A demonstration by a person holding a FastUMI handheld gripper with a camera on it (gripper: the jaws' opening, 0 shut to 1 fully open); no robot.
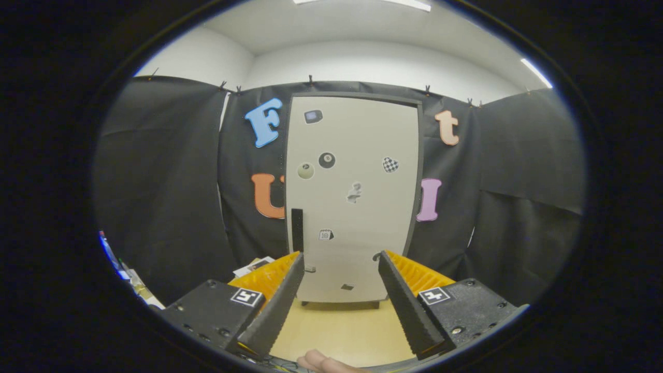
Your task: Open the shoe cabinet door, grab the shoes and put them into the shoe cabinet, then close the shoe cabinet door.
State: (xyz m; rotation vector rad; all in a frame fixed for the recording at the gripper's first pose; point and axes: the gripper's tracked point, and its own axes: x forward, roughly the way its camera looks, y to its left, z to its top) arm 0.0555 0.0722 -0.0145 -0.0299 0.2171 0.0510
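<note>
Gripper view: cabinet door (357, 197) closed, well ahead; fingers (279, 295) spread, empty. Step one pending. Next, likely: reach black handle (297, 229), pull.

Walls: black cloth (171, 171) hangs on three sides, white wall (362, 65) above.
Floor: pale wooden floor (342, 331) (smooth, bare).
Light: ceiling strip lights (536, 72).

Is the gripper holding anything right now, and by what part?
Nothing. The gripper is open and empty, its fingers apart, with the closed cabinet door beyond them.
</note>
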